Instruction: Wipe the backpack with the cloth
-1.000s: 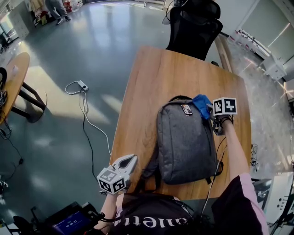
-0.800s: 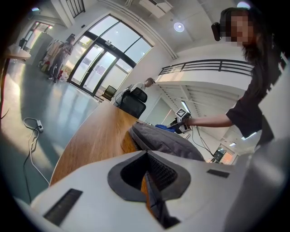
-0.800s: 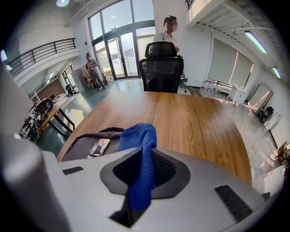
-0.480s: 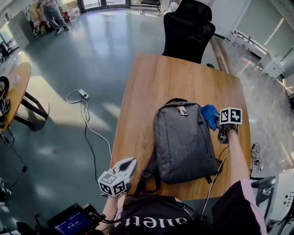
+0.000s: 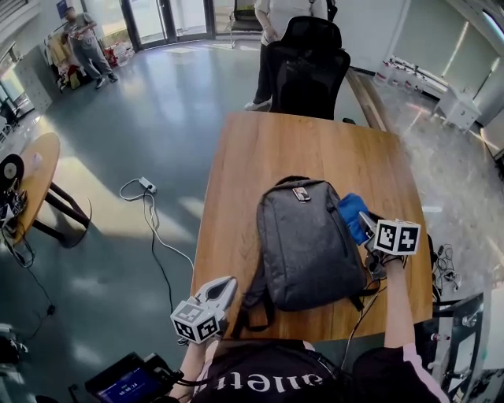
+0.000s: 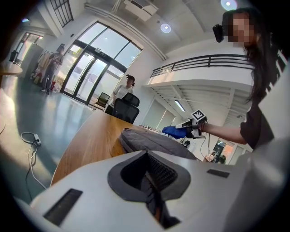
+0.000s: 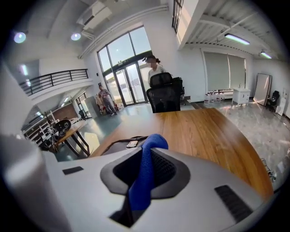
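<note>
A grey backpack [image 5: 305, 244] lies flat on the wooden table [image 5: 276, 149], its top handle toward the far end. My right gripper [image 5: 361, 223] is shut on a blue cloth [image 5: 352, 217] that rests against the backpack's right side near its upper corner. In the right gripper view the blue cloth [image 7: 145, 174] runs up between the closed jaws, with the backpack [image 7: 120, 146] just past it. My left gripper [image 5: 220, 290] hangs off the table's near left corner, shut with nothing in it. The left gripper view shows the backpack [image 6: 154, 142] and the cloth [image 6: 174, 131] beyond it.
A black office chair [image 5: 307, 67] stands at the table's far end with a person [image 5: 272, 20] behind it. A white power strip and cable [image 5: 150, 205] lie on the floor to the left. A round side table [image 5: 31, 181] stands at far left. Cables [image 5: 370, 287] trail by my right forearm.
My right gripper has drawn the blue cloth back toward me along the backpack's right side. The left gripper has hardly moved. The view has tilted up, bringing the chair and person into sight.
</note>
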Available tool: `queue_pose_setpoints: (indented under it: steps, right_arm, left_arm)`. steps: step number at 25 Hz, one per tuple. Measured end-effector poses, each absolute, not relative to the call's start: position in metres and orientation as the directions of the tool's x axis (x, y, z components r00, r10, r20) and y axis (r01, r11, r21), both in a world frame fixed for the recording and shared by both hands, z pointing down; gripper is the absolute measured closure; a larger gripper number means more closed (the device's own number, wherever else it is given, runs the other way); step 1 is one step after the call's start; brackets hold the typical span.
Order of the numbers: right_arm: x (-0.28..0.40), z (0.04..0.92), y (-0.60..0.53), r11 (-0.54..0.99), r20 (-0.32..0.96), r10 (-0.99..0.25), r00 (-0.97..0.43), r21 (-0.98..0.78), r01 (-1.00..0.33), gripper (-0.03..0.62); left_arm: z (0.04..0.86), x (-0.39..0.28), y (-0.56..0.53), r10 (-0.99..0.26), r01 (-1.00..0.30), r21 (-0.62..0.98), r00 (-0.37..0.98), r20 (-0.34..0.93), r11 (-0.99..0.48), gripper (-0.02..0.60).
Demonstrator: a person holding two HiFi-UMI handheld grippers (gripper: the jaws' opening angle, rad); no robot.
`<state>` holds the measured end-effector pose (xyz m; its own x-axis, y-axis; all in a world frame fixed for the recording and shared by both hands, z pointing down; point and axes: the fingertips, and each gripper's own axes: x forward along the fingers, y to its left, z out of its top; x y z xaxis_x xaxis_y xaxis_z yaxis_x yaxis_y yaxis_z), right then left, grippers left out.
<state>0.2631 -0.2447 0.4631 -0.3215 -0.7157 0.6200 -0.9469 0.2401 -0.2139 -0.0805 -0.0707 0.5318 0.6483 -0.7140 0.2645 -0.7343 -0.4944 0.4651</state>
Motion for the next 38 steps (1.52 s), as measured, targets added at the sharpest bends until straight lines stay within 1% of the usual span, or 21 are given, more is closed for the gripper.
queue_pose_setpoints:
  steps: [6,10,14,20,24,28,34,38]
  right_arm:
    - [0.249,0.44,-0.163,0.252,0.5,-0.787,-0.36,-0.273,-0.929,0.533]
    - [0.236,0.442,-0.109,0.247,0.465,-0.802,-0.376,-0.315,-0.916,0.533]
    - [0.22,0.452,-0.046,0.265,0.445,-0.795,-0.412,-0.357,-0.896,0.533]
    - [0.188,0.476,0.023,0.3,0.434,-0.761,-0.482,-0.423,-0.855,0.533]
    - [0.167,0.488,0.056,0.341,0.448,-0.728,-0.518,-0.42,-0.841,0.533]
    - [0.151,0.494,0.083,0.355,0.441,-0.703,-0.558,-0.462,-0.813,0.533]
    - [0.142,0.509,0.114,0.318,0.454,-0.69,-0.564,-0.51,-0.799,0.533]
    - [0.134,0.514,0.119,0.306,0.465,-0.692,-0.552,-0.503,-0.808,0.533]
  left_arm:
    - [0.524,-0.062,-0.043,-0.705,-0.733,0.442,0.658,0.265,-0.518,0.583]
    - [0.526,-0.045,-0.023,-0.683,-0.718,0.442,0.678,0.272,-0.537,0.583]
    - [0.528,-0.014,0.011,-0.651,-0.692,0.453,0.708,0.273,-0.562,0.583]
    - [0.537,0.017,0.064,-0.592,-0.664,0.426,0.745,0.307,-0.615,0.583]
    - [0.545,0.019,0.096,-0.57,-0.666,0.428,0.745,0.347,-0.61,0.583]
    - [0.545,0.017,0.109,-0.56,-0.668,0.412,0.744,0.364,-0.62,0.583]
    - [0.543,0.012,0.116,-0.552,-0.662,0.398,0.749,0.367,-0.635,0.583]
    - [0.542,-0.002,0.117,-0.541,-0.651,0.392,0.758,0.364,-0.65,0.583]
